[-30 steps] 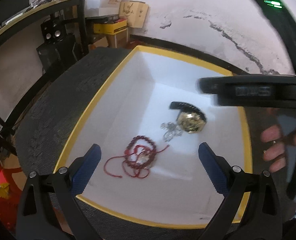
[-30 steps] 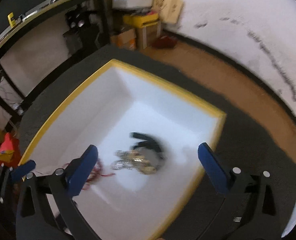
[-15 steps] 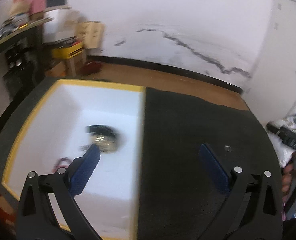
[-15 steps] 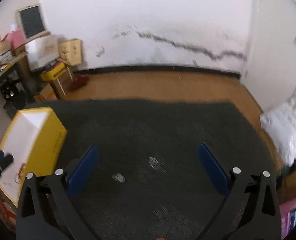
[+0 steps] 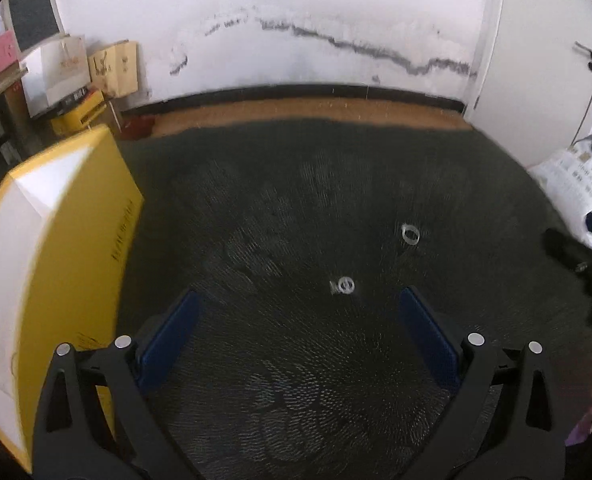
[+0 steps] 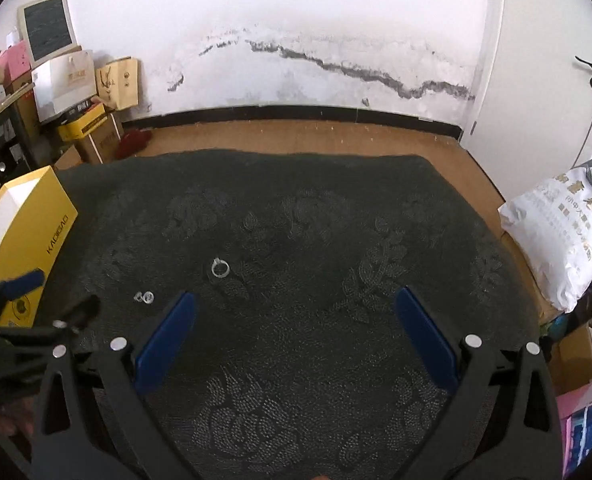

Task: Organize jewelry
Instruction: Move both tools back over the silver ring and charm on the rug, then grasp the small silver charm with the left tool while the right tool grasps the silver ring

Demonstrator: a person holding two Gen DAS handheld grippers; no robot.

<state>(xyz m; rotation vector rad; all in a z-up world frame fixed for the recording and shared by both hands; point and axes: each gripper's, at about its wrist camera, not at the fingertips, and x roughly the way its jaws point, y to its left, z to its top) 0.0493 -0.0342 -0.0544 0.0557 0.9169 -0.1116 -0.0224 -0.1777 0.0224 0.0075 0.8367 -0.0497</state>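
1. While both tools hang over the dark patterned cloth [image 6: 296, 240] covering the surface, neither holds anything: the left gripper [image 5: 296, 336] has its jaws spread wide and empty, and so does the right gripper [image 6: 292, 332].
2. Two small pieces of jewelry lie loose on the cloth. In the left wrist view a clear ring [image 5: 410, 234] sits toward 1 o'clock, and a smaller silvery piece [image 5: 343, 285], too small to identify, lies just past the jaws near 12 o'clock.
3. In the right wrist view the same ring [image 6: 220, 269] lies at about 11 o'clock and the small piece [image 6: 145, 297] at about 10 o'clock, both outside the right jaws' span.
4. At 9 o'clock stands the yellow box [image 5: 76, 264] with a white interior, well apart from both pieces; its contents are hidden from here.
5. My judgement: the step in hand is picking up a loose piece for the box. The left gripper looks best placed; it needs to lower, centre the small piece between its jaws, and close gently against the soft cloth.
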